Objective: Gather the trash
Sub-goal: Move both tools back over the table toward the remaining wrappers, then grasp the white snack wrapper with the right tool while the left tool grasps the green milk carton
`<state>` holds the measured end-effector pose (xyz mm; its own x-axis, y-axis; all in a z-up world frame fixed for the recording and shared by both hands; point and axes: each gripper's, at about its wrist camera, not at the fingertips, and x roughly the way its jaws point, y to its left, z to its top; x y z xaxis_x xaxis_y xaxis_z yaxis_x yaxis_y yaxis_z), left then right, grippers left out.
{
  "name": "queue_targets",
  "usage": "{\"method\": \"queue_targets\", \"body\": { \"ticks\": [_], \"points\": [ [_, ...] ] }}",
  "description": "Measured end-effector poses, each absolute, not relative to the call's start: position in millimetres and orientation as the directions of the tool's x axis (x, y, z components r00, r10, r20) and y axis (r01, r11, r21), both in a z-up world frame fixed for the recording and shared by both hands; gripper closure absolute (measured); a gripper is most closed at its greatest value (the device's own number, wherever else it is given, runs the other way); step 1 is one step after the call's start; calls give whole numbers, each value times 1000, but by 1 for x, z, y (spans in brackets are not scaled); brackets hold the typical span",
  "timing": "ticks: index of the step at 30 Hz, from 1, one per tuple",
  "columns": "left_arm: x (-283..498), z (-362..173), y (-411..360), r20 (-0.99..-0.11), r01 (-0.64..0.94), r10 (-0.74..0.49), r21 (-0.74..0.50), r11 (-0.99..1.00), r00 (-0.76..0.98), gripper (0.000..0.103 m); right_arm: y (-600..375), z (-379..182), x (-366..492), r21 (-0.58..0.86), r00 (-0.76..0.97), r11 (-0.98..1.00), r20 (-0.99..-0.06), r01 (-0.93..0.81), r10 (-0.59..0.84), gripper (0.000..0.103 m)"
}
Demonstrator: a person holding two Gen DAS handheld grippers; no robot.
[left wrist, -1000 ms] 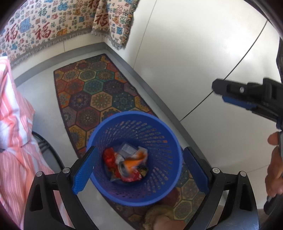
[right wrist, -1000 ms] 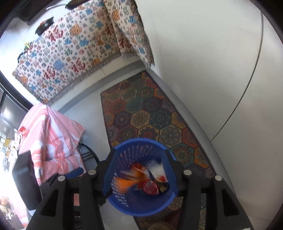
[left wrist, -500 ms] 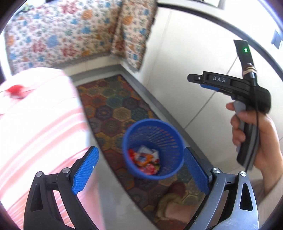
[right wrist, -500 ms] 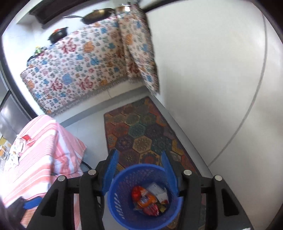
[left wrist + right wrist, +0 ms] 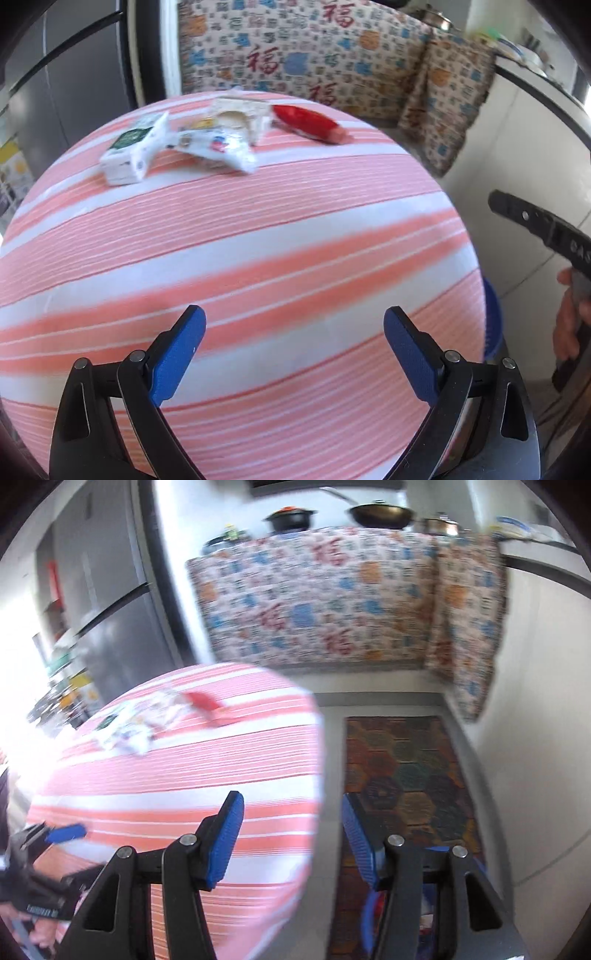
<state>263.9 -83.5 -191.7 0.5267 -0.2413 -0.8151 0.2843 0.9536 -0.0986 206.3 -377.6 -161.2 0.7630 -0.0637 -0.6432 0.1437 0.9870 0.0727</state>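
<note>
Pink-striped cloth covers our table (image 5: 258,258); wrappers (image 5: 177,147) and a red packet (image 5: 310,123) lie at its far edge. Both our left tongs (image 5: 293,354) and right tongs (image 5: 291,842) hang released, empty, the blue bin (image 5: 493,321) beside the table.

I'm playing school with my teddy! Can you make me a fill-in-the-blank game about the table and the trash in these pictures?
1. The tablecloth has white and ____ stripes.
2. The long wrapper at the table's far side is ____.
3. The left gripper is holding ____.
4. The pieces of trash on the table lie at its ____ end from the grippers.

Missing words: pink; red; nothing; far
</note>
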Motion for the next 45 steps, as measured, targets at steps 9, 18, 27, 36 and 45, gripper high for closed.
{"method": "queue_targets", "body": {
  "ticks": [9,18,27,36,45],
  "points": [
    [317,-213,-11,-829,175,-134,-44,984,544,6,-262,-209,242,-62,689,991,-724,-115,35,47],
    [344,-220,14,-824,147,-77,8,989,562,0,-245,-224,258,-80,652,987,-758,-137,29,32],
    [341,-220,16,-824,160,-81,12,987,561,0,-247,-224,270,-85,643,986,-766,-142,26,26],
    [349,-218,38,-824,160,-82,10,987,560,0,-206,-221,350,-152,595,958,-803,-242,22,25],
    [348,-219,38,-821,160,-87,5,987,564,0,-152,-201,398,-239,674,932,-738,-271,7,57]
  ]
}}
